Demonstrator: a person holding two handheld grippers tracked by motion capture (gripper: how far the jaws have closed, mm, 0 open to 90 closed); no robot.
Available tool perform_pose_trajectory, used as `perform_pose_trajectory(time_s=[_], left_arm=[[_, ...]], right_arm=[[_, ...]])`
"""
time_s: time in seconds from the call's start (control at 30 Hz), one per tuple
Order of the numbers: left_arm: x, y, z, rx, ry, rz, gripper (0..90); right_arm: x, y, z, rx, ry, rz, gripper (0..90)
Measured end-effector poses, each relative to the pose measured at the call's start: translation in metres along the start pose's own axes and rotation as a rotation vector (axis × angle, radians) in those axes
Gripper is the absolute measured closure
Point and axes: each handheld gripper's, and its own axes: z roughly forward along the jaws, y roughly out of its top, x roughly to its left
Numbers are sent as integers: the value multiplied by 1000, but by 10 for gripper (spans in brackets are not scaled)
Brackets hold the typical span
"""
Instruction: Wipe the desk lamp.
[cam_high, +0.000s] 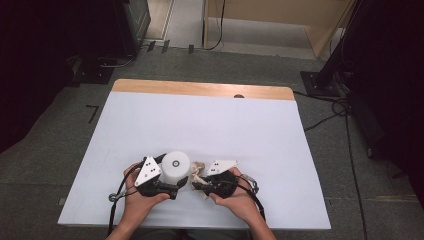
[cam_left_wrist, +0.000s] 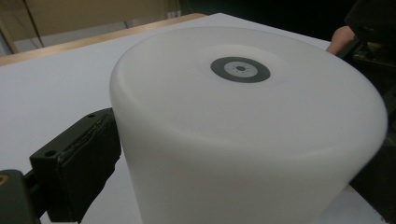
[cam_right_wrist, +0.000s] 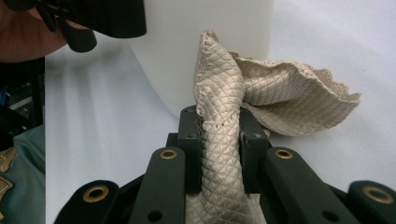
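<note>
Step in hand: wiping the white cylinder (cam_high: 176, 168) with the quilted cloth (cam_right_wrist: 224, 135), as I judge it.
Left gripper (cam_high: 172, 189): jaws spread wide around the cylinder's wall, one pad (cam_left_wrist: 79, 161) against its side (the far one is hidden, so whether they truly press I cannot tell).
Right gripper (cam_right_wrist: 219, 140): jaws pinching a folded ridge of the cloth, the loose end flaring toward the cylinder.
Where the things are: cylinder upright on the bench (cam_high: 200, 125), near its front edge, between the two hands; cloth just beside it on the right, touching or nearly so.
Doing it well: keep the cylinder steadied low on its wall, bring the loose flap flat against the side, and wipe with light pressure so the cylinder does not tip or slide.
In the way: the left gripper's jaw covers part of the wall; that patch needs a turn of the cylinder.
Around: white sheet over the bench, wooden strip (cam_high: 200, 89) at its far edge, cables (cam_high: 345, 135) on the grey floor.
</note>
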Motion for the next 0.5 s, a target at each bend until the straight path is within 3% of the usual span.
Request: perform_pose_trajectory(time_s=[0.13,0.2,0.5], left_arm=[[-5,0,1,-14,18,11,57],[-1,-1,0,-20,-1,-3,72],[7,-1,1,-18,-83,48,78]], right_arm=[[1,0,0,4,2,-5,761],[1,0,-1,3,5,-9,761],[4,8,-11,-51,-15,-33,762]])
